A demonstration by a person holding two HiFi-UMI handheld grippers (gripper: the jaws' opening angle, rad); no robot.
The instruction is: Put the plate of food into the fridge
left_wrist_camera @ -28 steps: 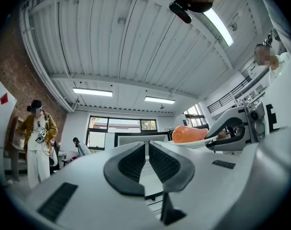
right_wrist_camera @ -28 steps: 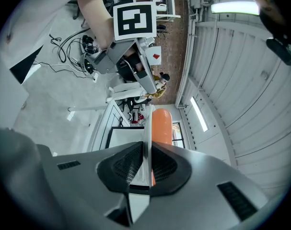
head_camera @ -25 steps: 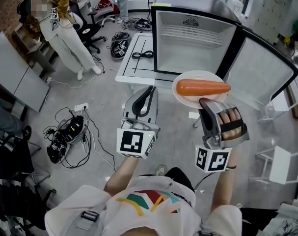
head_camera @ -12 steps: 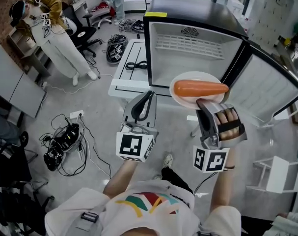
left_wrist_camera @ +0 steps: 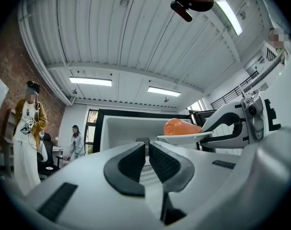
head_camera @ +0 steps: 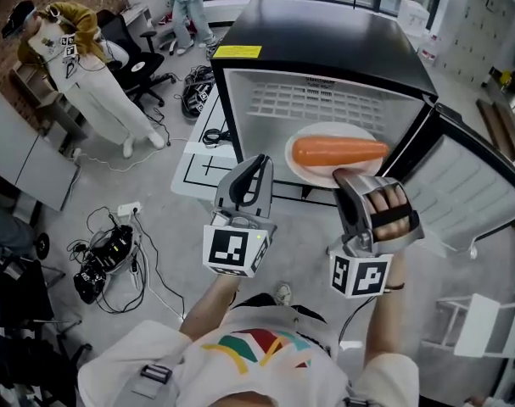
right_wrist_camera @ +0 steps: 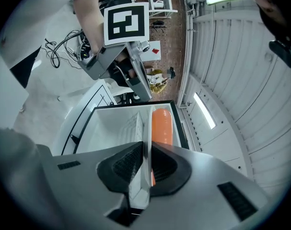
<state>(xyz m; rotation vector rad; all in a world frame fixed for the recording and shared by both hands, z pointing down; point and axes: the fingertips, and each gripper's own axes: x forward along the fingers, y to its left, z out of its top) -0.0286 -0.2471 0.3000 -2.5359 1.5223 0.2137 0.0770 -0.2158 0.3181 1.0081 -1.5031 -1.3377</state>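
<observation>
- The open fridge (head_camera: pixel 325 41) at 12 o'clock looms closer than a second ago, and the plate (head_camera: pixel 293 156) bearing a carrot (head_camera: pixel 340 151) now hangs at its mouth.
- The right hand-held gripper (head_camera: pixel 349 176) pinches the plate's near rim.
- The left hand-held gripper (head_camera: pixel 257 164) is narrow and empty.
- Insertion looks imminent.

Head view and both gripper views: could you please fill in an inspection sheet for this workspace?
Surface: grey floor; low white table left of the black fridge.
Job's things: round white plate carrying orange carrot-shaped food, held before the fridge, whose door stands open.
Clutter: black gear pile beside the table.
Grippers: right claw shut on the plate's rim; left claw shut, empty.
Cables: black cable tangle on the floor; coiled black cable on the table.
Surroundings: standing person; black office chair.
</observation>
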